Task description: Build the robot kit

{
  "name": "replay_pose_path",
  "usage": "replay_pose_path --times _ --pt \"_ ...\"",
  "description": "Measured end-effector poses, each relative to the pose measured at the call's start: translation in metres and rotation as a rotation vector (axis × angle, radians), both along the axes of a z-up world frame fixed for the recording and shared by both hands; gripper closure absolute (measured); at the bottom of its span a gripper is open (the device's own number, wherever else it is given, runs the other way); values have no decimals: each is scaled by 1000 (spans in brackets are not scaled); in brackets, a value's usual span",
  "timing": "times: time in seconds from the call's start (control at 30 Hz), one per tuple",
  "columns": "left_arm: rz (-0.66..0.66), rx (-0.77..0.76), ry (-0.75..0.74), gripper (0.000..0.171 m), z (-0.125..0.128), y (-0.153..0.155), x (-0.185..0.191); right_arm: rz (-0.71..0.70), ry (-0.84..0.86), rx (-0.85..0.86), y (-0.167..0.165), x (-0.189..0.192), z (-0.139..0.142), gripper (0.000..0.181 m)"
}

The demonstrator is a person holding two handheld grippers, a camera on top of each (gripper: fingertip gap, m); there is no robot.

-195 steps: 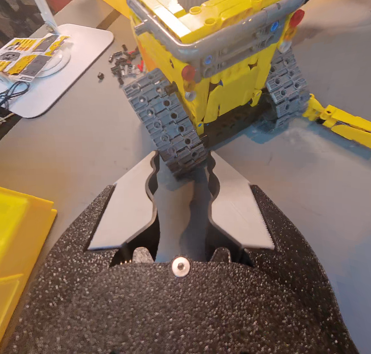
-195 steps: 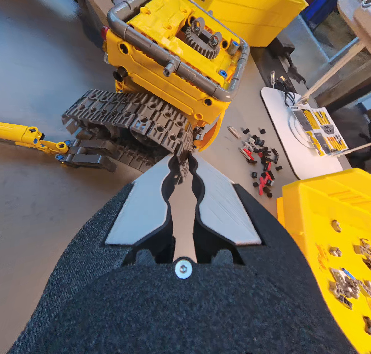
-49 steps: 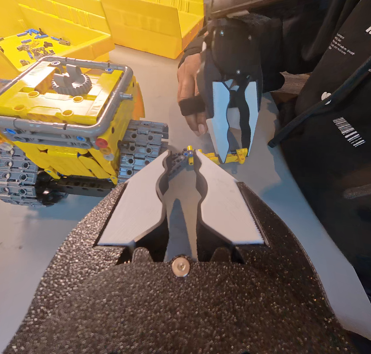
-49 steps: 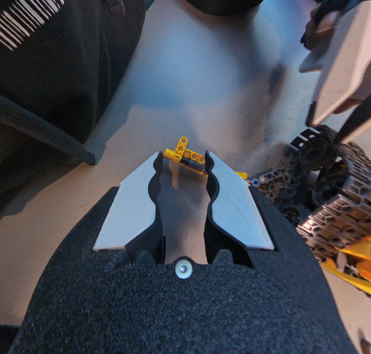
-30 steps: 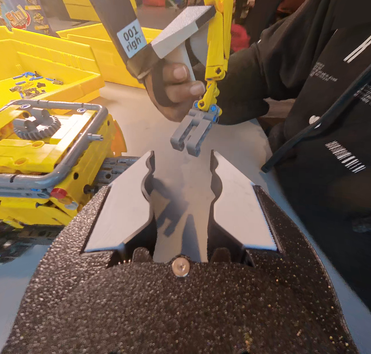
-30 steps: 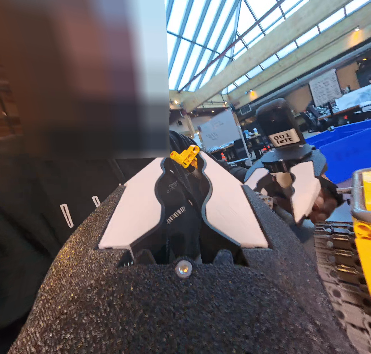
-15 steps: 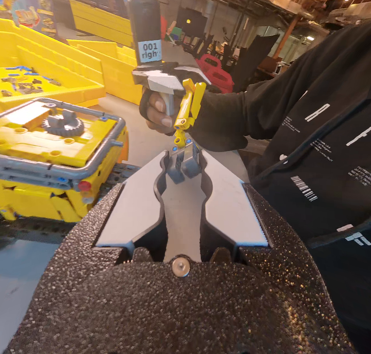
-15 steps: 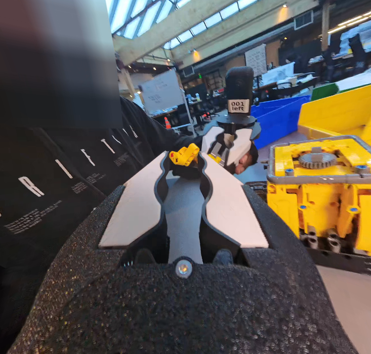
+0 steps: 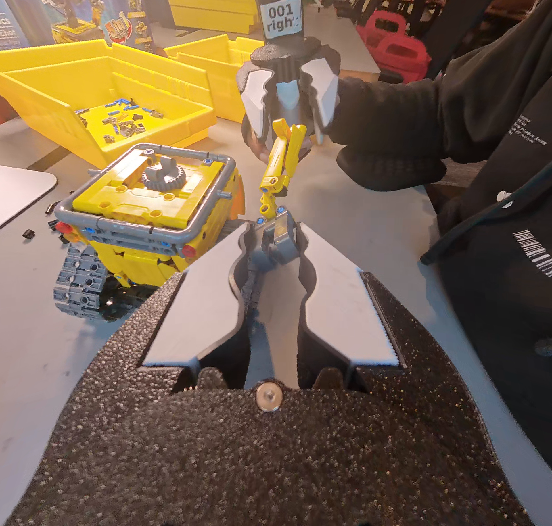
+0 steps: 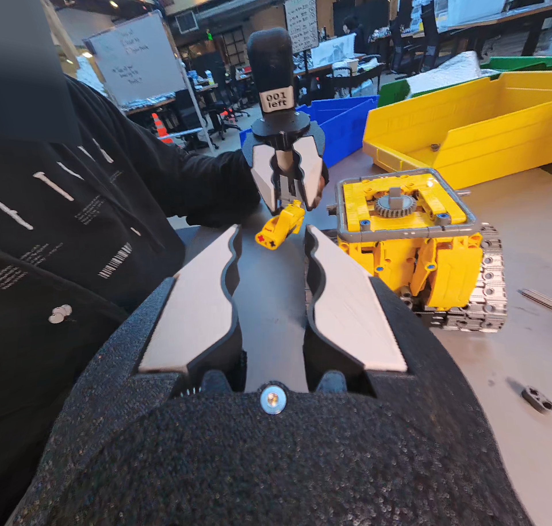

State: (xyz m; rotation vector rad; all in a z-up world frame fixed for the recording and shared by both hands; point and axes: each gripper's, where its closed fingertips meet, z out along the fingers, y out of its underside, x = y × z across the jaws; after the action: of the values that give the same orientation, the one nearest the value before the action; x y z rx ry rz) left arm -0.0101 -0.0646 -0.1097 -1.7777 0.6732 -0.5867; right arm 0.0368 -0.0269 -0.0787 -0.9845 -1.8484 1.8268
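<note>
My left gripper (image 9: pixel 273 231) is shut on the grey clawed end of a yellow brick-built arm piece (image 9: pixel 280 156) and holds it above the grey table (image 9: pixel 343 213). The arm points up toward my right gripper (image 9: pixel 288 129), which is open around its free end without touching it. In the right wrist view the right gripper (image 10: pixel 272 234) is open, with the arm's yellow end (image 10: pixel 279 228) just beyond its fingertips. The left gripper (image 10: pixel 291 208) shows behind it. A yellow brick-built tracked vehicle body (image 9: pixel 149 207) with grey treads stands on the table, also in the right wrist view (image 10: pixel 409 237).
Yellow bins (image 9: pixel 104 93) (image 10: pixel 463 129) stand behind the vehicle, one holding several small parts. A blue bin (image 10: pixel 343 117) is farther back. Loose black pieces (image 9: pixel 28 233), a white pad (image 9: pixel 18 189) and a grey part (image 10: pixel 537 398) lie on the table. A person's black sleeve (image 9: pixel 403 123) reaches in. My right fingertips sit around 8 centimeters from my left ones.
My right gripper has opened and let go of the arm's yellow end. My left gripper still grips the grey end. Both cameras have tilted down toward the table and the vehicle.
</note>
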Motion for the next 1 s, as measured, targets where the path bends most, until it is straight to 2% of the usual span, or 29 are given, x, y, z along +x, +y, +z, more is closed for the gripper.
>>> replay_pose_path --times 0.07,0.13,0.37,0.5,0.6,0.7,0.77,0.87,1.0 --pt "0 0 20 144 -2 0 -1 -26 -1 74 -2 -5 -8 159" --pt "-19 18 19 143 2 -4 -3 -27 6 99 -3 -5 -9 160" --pt "-114 57 -45 143 18 -21 -3 -2 38 28 -11 -7 -3 163" --pt "-82 152 -230 142 50 -19 -13 -50 135 -28 -14 -14 15 163" --pt "-81 188 -306 116 62 -20 -15 -69 216 -105 -15 -13 37 165" --pt "-103 181 -358 111 66 -20 -9 -73 258 -163 -17 -12 49 166" --pt "-124 139 -339 111 56 -17 5 -78 259 -160 -23 -17 46 166" --pt "-136 84 -186 111 30 -13 21 -73 224 -102 -29 -23 34 166" --pt "-125 62 -148 111 20 -11 24 -78 219 -66 -32 -26 34 166"
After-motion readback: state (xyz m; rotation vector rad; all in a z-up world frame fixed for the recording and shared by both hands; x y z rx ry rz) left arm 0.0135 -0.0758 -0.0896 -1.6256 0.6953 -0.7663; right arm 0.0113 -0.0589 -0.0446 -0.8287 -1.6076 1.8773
